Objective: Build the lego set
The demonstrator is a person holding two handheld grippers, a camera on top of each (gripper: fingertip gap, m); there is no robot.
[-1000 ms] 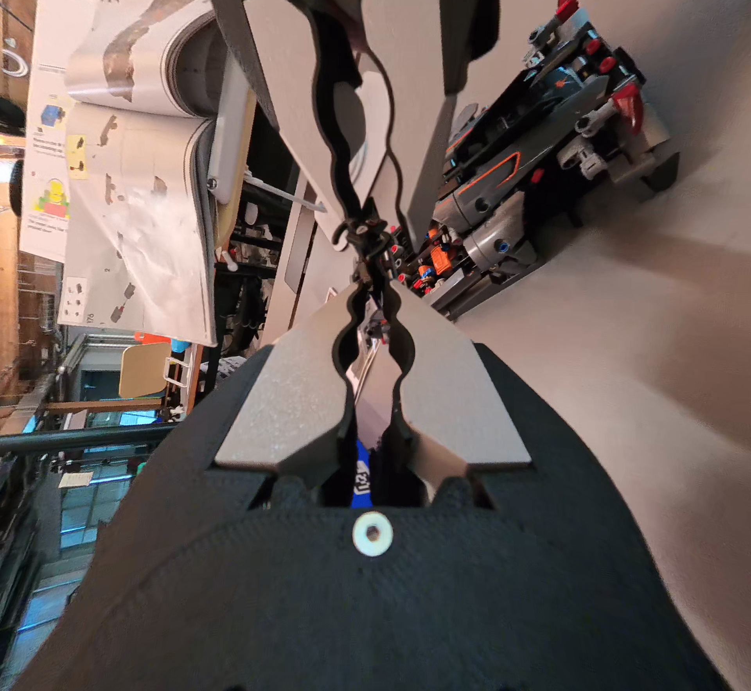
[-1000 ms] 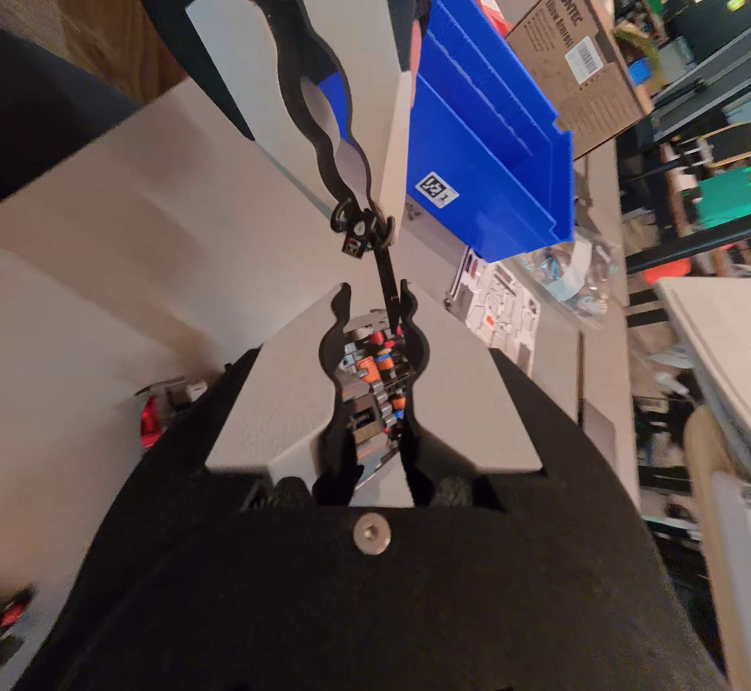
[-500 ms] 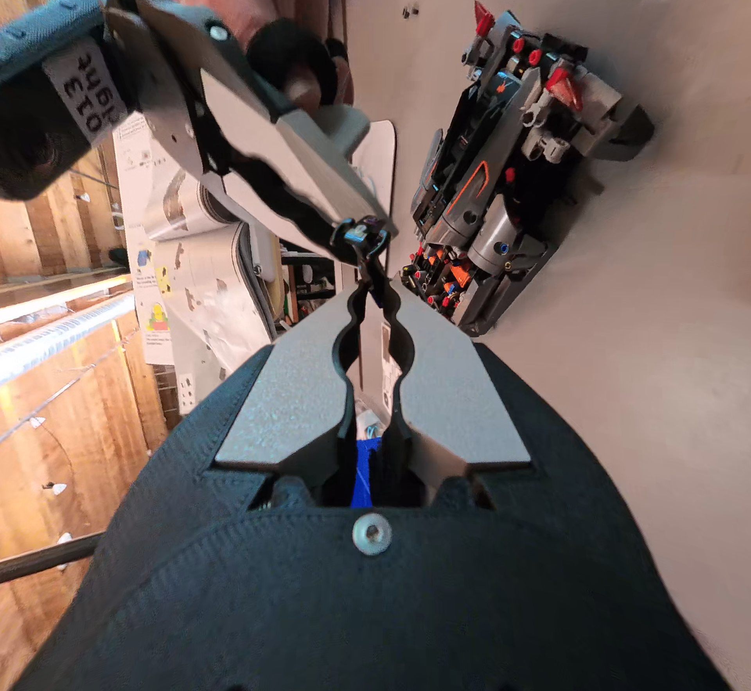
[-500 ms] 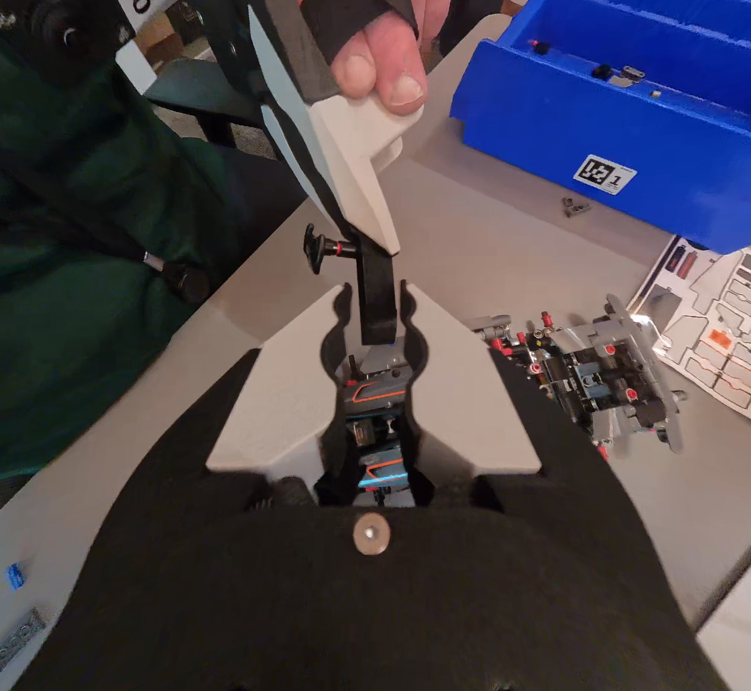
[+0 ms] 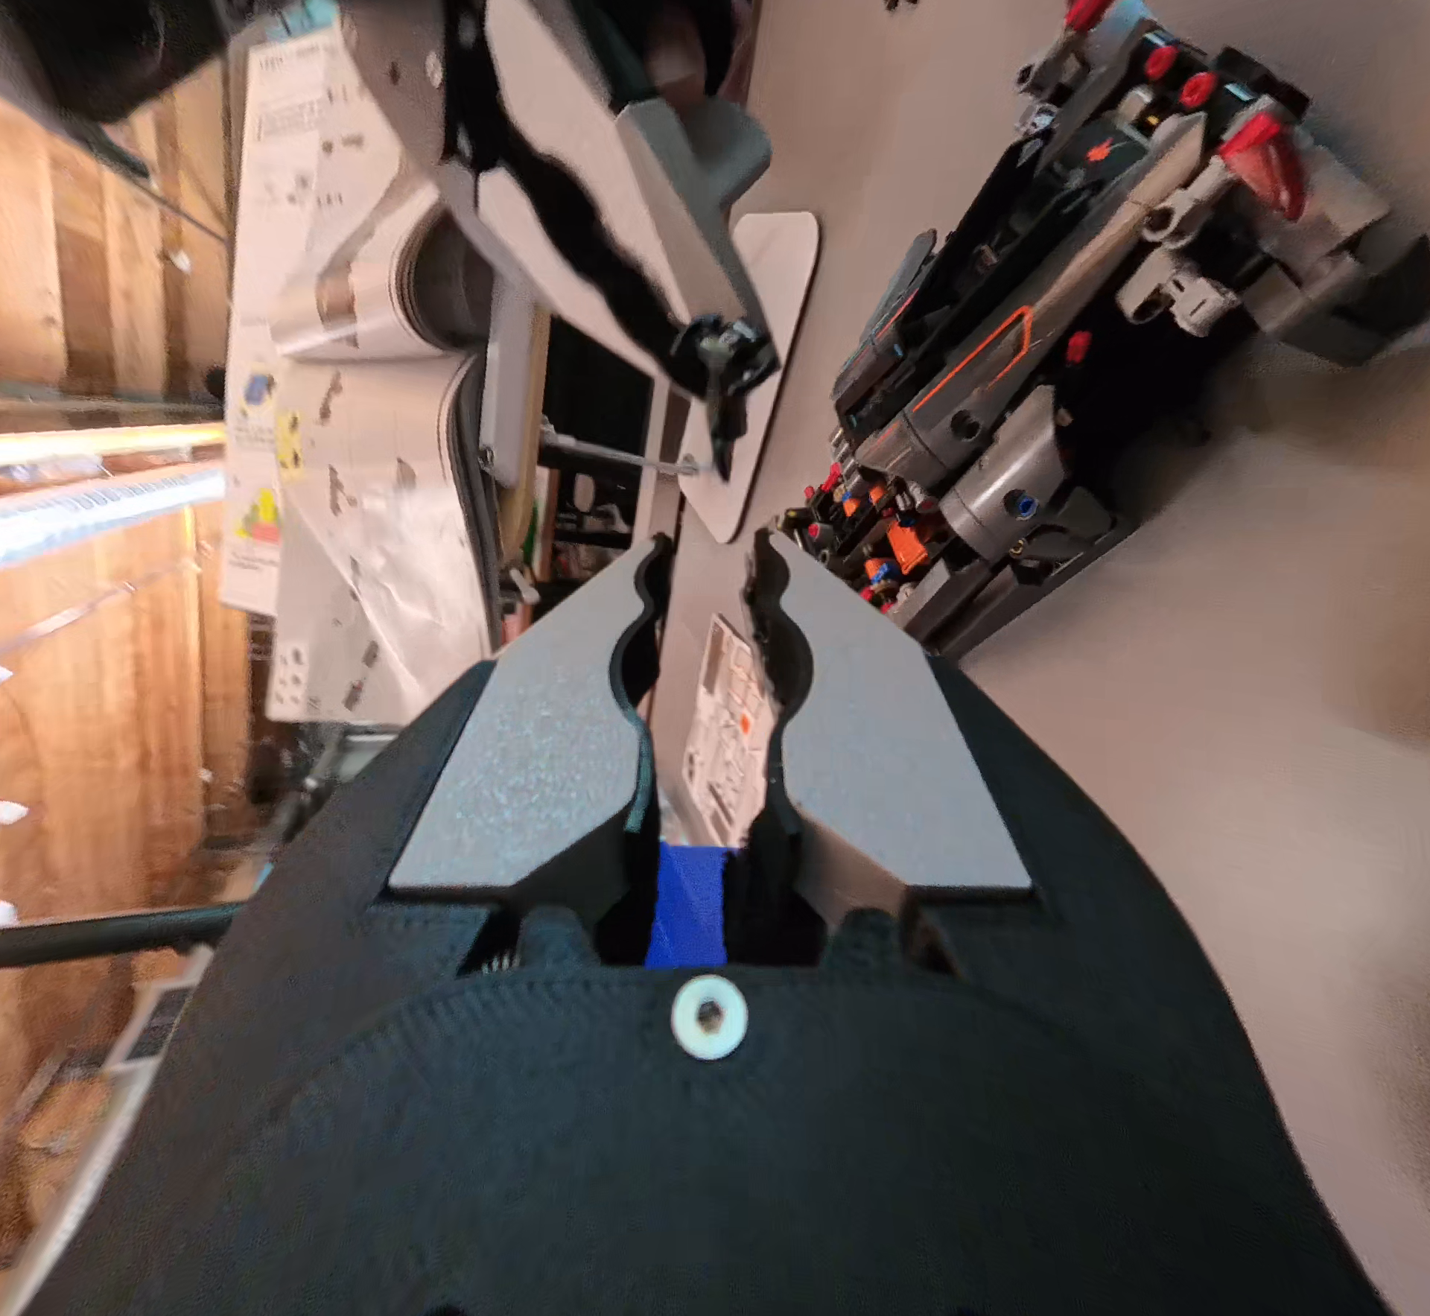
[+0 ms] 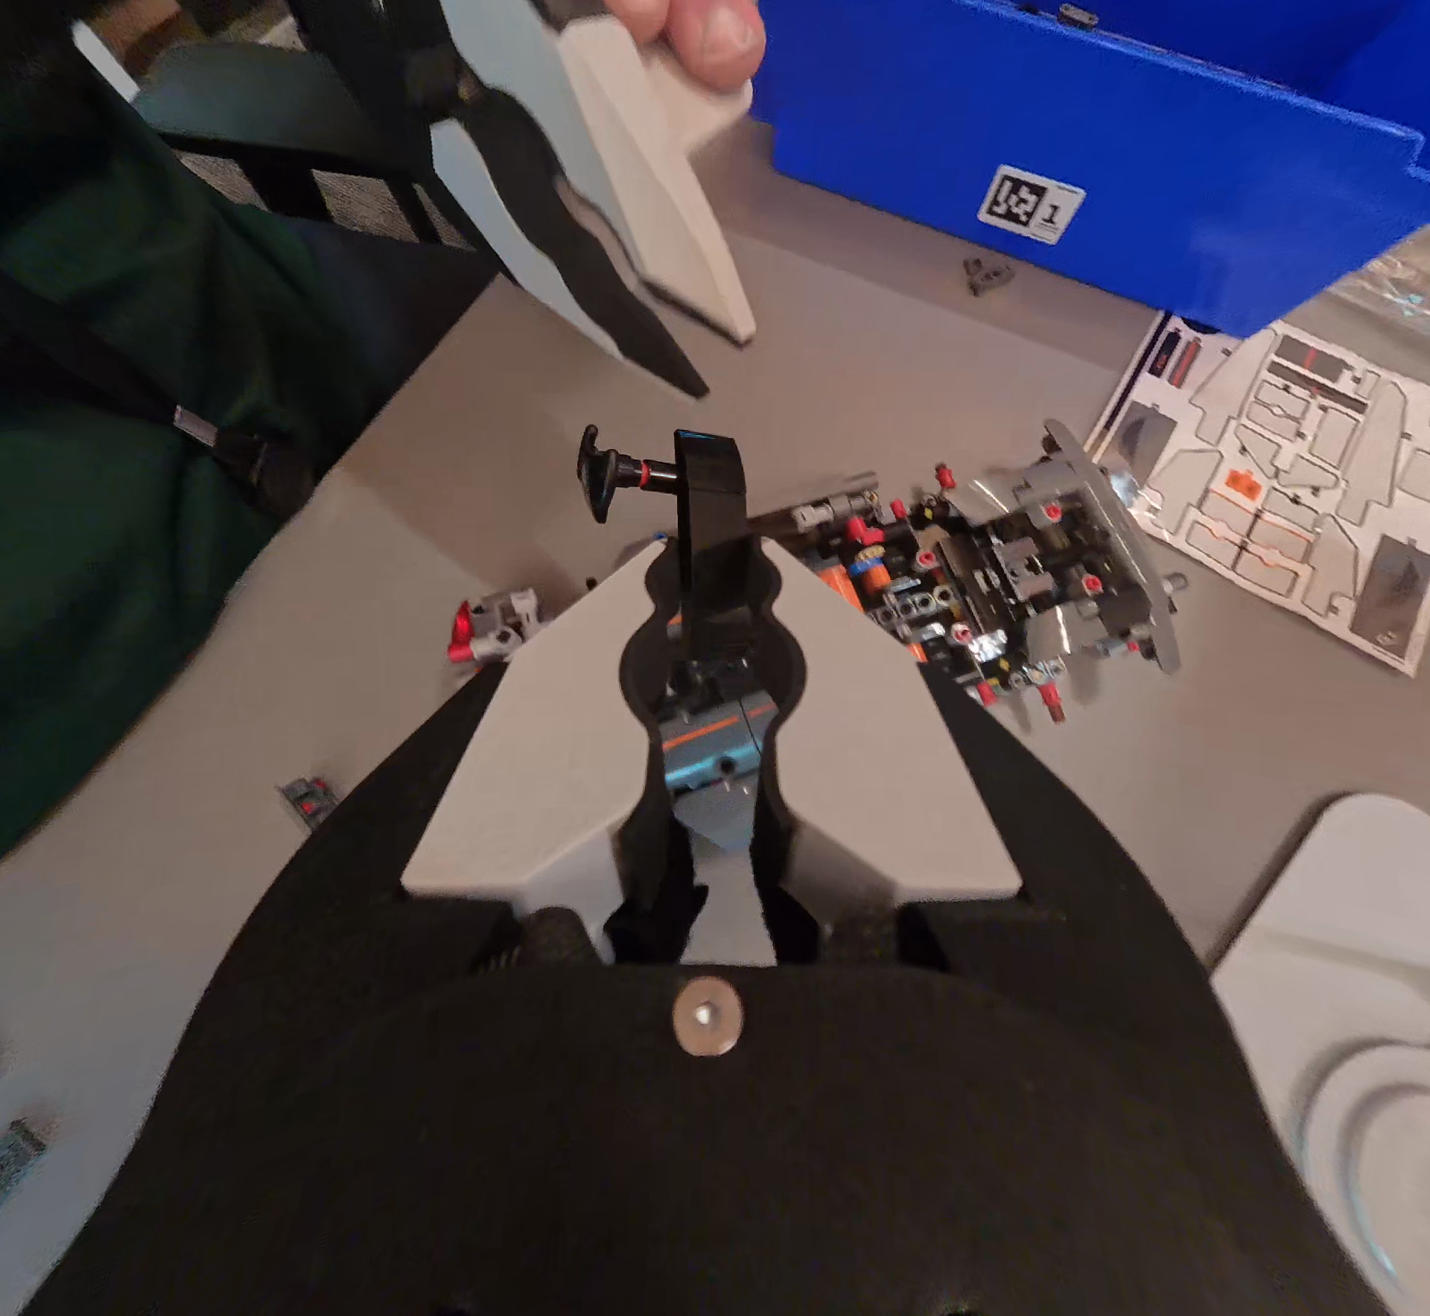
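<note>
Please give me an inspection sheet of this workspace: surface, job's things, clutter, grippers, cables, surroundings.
Surface: grey table, mostly bare.
Job's things: half-built model lies on the table; black piece with a side pin is held above it; sticker sheet beside the model; open manual at the table's far edge.
Clutter: small loose parts near the model; blue bin behind it.
Grippers: right gripper is shut on the black piece; left gripper is open and empty, apart from the piece.
Cables: nothing seen.
Surroundings: wooden wall beyond the table; a person's green sleeve at the table's edge.
</note>
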